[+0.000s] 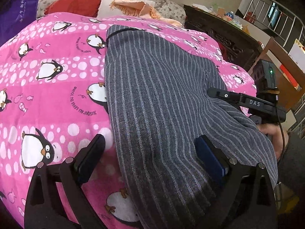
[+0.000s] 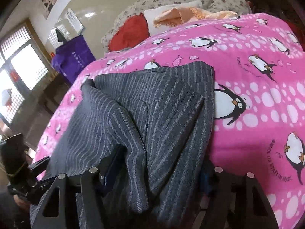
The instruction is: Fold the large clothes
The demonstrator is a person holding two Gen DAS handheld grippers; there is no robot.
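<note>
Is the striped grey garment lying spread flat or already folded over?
Partly folded: in the right wrist view one layer of the striped grey garment lies doubled over another on the pink penguin blanket, with bunched creases.

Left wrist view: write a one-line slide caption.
Open left gripper straddles grey striped trousers spread on a pink penguin blanket.

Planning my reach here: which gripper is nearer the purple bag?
Left. The left gripper is at the trousers' edge facing the bag; the right gripper is on their far side, away from it.
</note>
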